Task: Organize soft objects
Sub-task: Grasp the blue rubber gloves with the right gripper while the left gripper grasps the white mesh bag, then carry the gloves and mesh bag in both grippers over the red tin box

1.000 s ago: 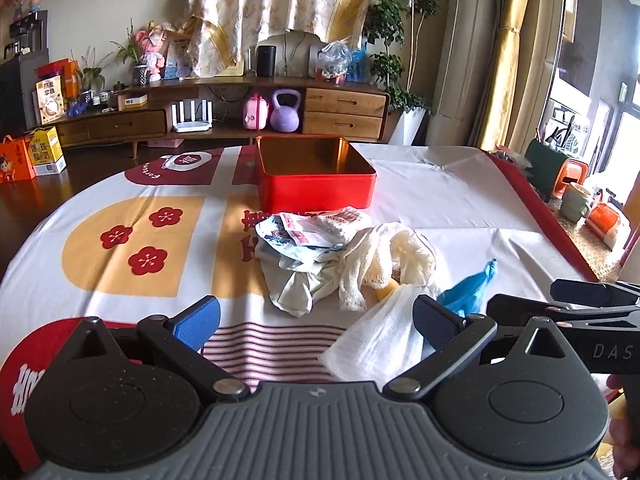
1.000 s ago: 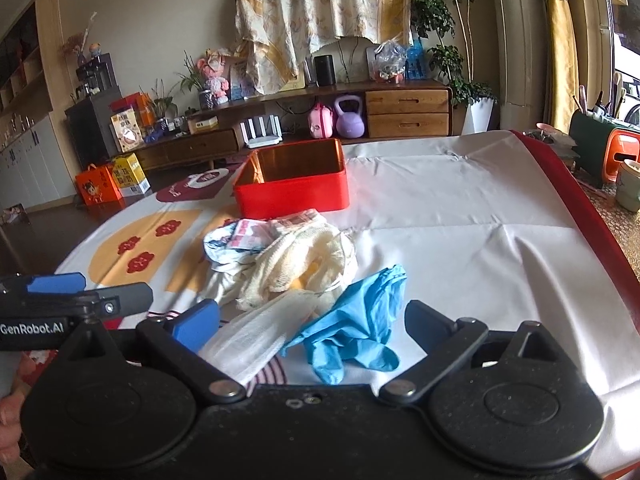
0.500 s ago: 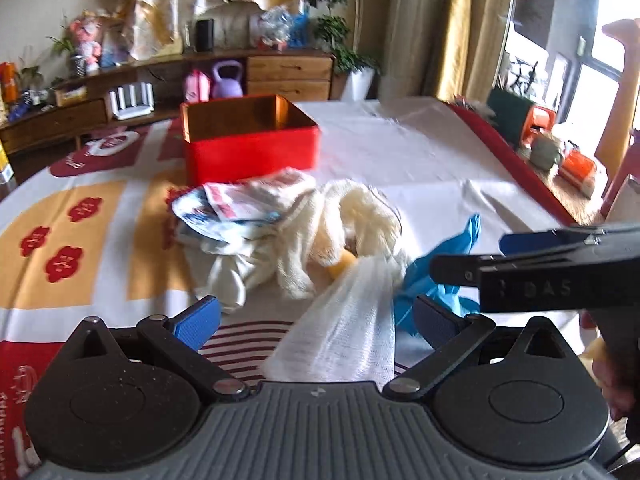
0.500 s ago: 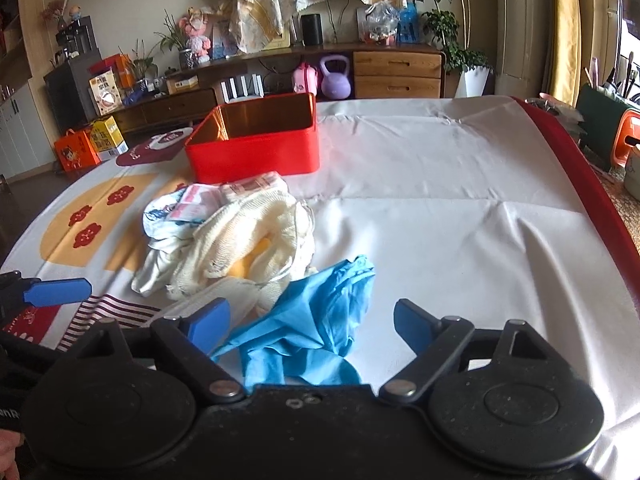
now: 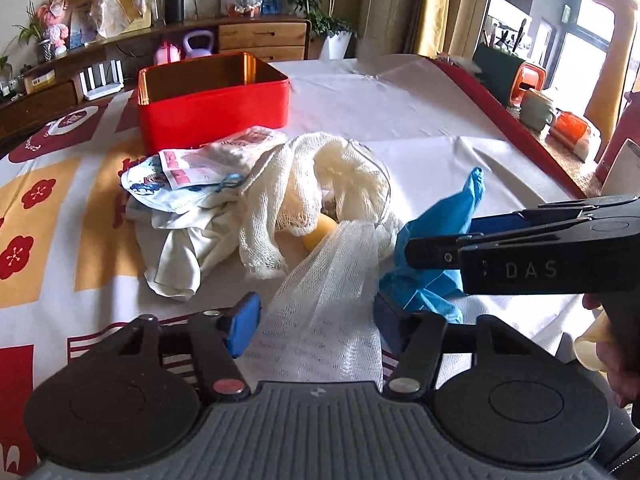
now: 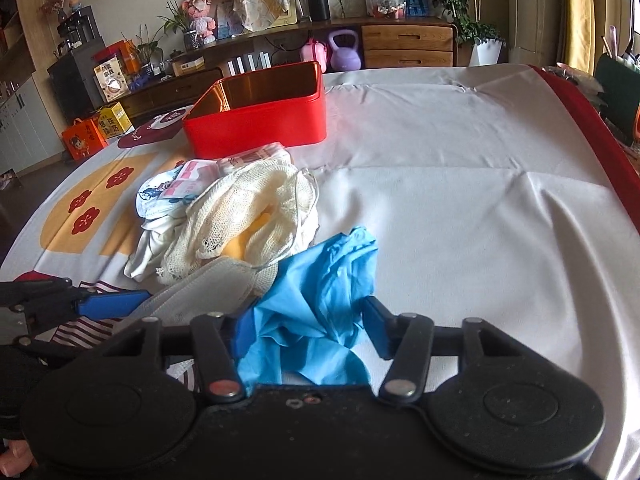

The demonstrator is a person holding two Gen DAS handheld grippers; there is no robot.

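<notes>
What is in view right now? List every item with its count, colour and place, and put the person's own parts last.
red tin: 1, red with gold inside, open, behind the pile on the table.
blue glove: 1, blue, crumpled, nearest the right gripper.
white gauze: 1, white, stretched toward the left gripper.
cream mesh cloth: 1, cream, heaped mid-pile.
printed packets: a few, white, red and blue, atop the pile near the tin.
white cloth: 1, off-white, under the pile's left side.
tablecloth: 1, white with red and orange patterns.
kettlebell: 1, purple, under the sideboard.
left gripper: 1, black, blue fingers open around the gauze.
right gripper: 1, black, blue fingers open around the glove.
</notes>
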